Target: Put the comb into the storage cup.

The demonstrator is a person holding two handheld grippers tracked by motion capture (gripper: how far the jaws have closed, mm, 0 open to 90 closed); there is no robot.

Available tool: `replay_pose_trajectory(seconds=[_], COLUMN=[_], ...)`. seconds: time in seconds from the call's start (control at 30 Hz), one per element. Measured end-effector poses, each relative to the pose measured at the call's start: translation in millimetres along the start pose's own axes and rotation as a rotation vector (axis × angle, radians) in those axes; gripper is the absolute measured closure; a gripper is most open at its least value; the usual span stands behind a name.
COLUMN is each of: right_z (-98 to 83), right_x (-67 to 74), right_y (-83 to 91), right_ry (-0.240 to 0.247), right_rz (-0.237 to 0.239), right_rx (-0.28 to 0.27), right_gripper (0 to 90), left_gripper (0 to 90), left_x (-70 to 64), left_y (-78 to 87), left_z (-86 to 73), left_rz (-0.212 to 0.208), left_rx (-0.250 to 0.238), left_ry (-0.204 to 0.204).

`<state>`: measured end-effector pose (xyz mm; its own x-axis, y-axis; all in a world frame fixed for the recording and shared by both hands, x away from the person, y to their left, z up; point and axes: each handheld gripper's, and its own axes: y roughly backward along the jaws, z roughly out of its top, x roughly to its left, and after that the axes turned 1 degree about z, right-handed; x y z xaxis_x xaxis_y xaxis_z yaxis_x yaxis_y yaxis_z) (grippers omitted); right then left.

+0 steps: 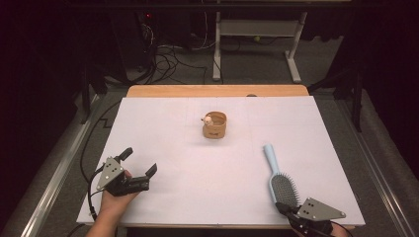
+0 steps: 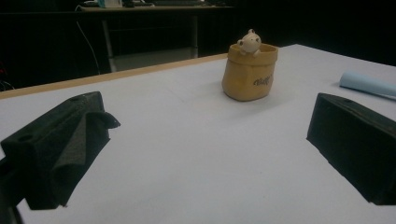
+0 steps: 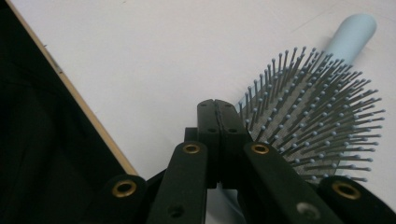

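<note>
1. From my high view, the right gripper (image 1: 284,207) sits at the bottom edge; its body and my right hand are cut off there.
2. My left forearm (image 1: 106,217) runs out of that same edge.
3. In the right gripper view, the closed jaws cover the near end of the hairbrush (image 3: 313,126), so I cannot tell whether they pinch its rim.
4. In the left gripper view, the brush's pale blue handle (image 2: 366,84) is cut off at the right edge.
5. The lettering on the tan pot (image 2: 250,72) is too small to read.
</note>
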<state>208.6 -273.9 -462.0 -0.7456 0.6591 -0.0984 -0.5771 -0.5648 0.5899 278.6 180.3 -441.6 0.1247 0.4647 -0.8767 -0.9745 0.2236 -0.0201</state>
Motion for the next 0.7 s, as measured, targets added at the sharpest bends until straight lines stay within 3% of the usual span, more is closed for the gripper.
replay_pose_trajectory(seconds=[0.17,0.43,0.7], right_z=[0.4,1.2,1.0], right_x=[-9.3,-25.7,-34.7], right_y=[-2.1,-6.7,-8.1], right_ry=[-0.019,-0.037,-0.056], right_rz=[-0.032,-0.087,-0.106], right_rx=[-0.004,-0.003,-0.011], right_gripper=[90.0,90.0,90.0], left_gripper=[0.2,0.2,0.2], left_x=[0.8,-0.1,0.7], left_y=[-0.4,-0.3,-0.7], left_z=[-0.4,-1.4,-1.3], left_rz=[-0.004,0.004,0.003], left_rx=[-0.003,0.005,0.003], left_ry=[-0.012,0.003,-0.008])
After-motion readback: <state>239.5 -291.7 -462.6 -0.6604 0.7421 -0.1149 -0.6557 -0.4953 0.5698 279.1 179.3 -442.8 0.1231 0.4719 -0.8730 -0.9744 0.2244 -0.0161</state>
